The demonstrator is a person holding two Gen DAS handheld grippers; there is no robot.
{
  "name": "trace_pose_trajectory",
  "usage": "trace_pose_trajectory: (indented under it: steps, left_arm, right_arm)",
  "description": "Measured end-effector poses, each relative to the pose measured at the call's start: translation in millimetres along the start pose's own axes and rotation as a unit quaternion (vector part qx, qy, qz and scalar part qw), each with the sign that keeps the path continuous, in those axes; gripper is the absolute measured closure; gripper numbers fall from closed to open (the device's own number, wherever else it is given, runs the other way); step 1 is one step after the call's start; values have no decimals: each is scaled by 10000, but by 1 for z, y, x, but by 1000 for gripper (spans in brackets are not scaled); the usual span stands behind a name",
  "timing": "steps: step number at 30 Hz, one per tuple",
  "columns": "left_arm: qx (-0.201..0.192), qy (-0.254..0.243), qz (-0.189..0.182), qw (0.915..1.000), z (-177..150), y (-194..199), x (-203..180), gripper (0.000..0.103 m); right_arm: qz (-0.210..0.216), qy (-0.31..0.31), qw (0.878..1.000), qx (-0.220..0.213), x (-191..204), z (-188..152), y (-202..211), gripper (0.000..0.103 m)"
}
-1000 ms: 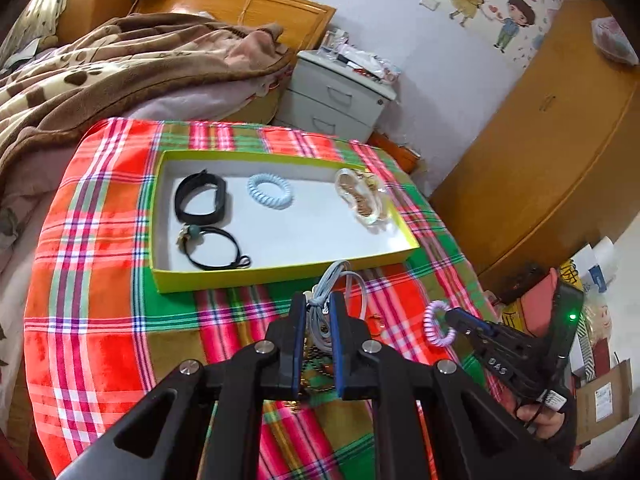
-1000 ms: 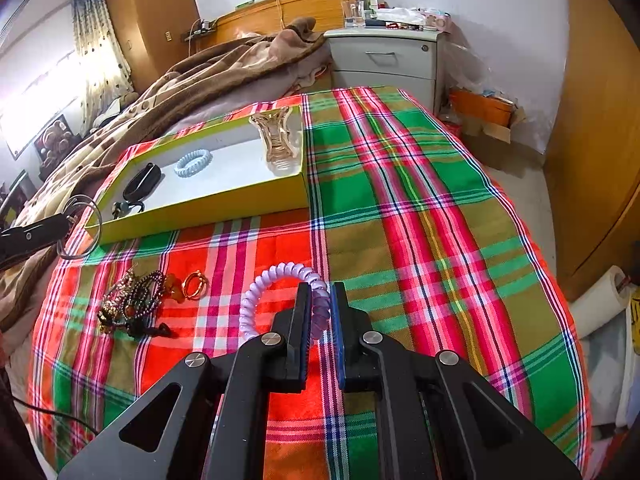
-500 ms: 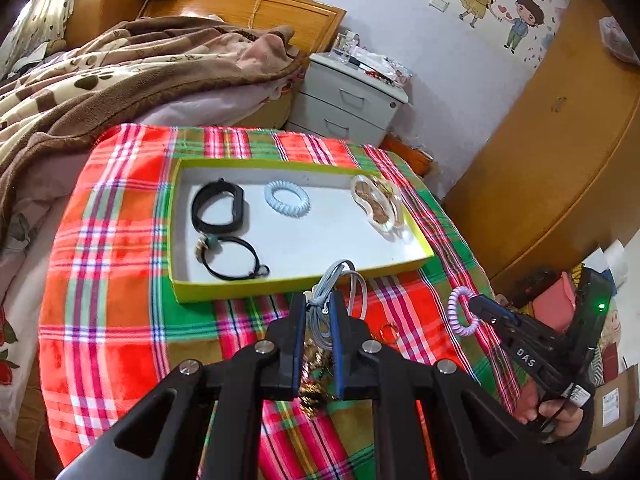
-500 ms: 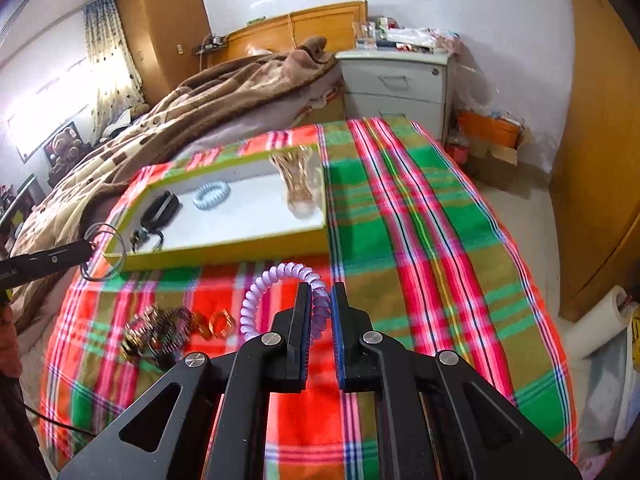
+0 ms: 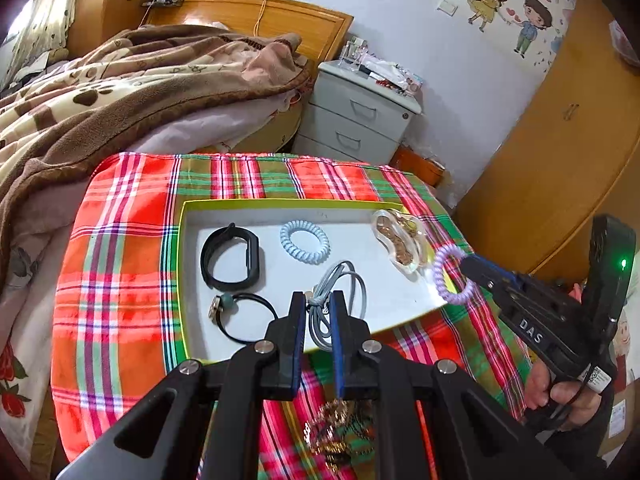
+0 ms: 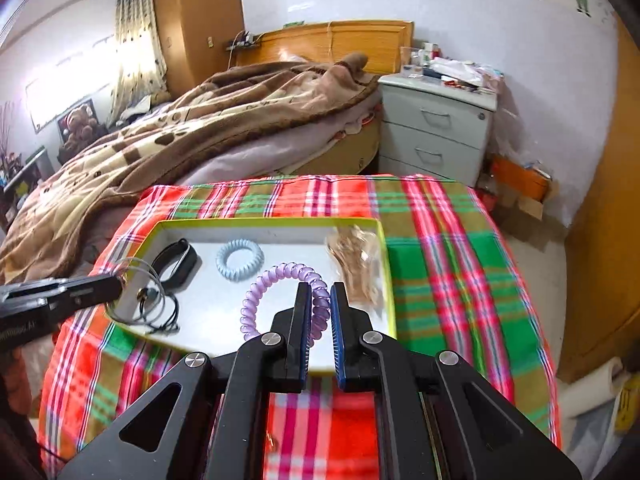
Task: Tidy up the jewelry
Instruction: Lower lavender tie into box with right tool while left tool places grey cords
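Left wrist: my left gripper (image 5: pixel 318 300) pinches a grey cord (image 5: pixel 340 280) over the tray's (image 5: pixel 248 205) near edge; the right gripper (image 5: pixel 466 264) carries a purple coil (image 5: pixel 440 276) at the tray's right rim.

Right wrist: my jaws clamp the coil (image 6: pixel 272 280) above the tray (image 6: pixel 264 222).

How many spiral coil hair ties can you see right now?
2. A light blue coil hair tie lies in the tray, toward its far side. A purple coil hair tie is clamped in the right gripper above the tray. Others may be hidden.
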State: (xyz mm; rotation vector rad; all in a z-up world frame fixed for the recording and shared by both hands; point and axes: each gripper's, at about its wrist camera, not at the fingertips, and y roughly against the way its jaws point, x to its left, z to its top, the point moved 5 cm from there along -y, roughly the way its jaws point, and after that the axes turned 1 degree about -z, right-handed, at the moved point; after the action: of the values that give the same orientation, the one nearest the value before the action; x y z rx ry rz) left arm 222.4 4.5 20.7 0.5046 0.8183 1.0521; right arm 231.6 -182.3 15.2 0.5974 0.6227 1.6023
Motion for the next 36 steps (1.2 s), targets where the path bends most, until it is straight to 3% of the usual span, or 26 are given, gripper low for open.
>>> trace_pose_trajectory:
  steps: [2, 17, 24, 32, 36]
  left_arm:
    - [6, -80, 163, 9998, 2, -7, 2, 91]
    - [433, -12, 289, 9986, 8, -62, 17, 91]
    - [597, -2, 329, 9977, 5, -76, 20, 91]
    - [652, 76, 410, 9970, 2, -81, 23, 90]
    - [619, 48, 410, 9972, 4, -81, 23, 84]
  right_arm:
    - [-26, 121, 9999, 66, 6, 8, -16, 93]
    - [-181, 598, 9958, 662, 25, 23, -99, 93]
    - [-463, 896, 9921, 740, 28, 24, -112, 93]
    - [-451, 936, 9915, 784, 29, 24, -118, 93]
    - [-447, 980, 9911, 785, 29, 26, -119, 93]
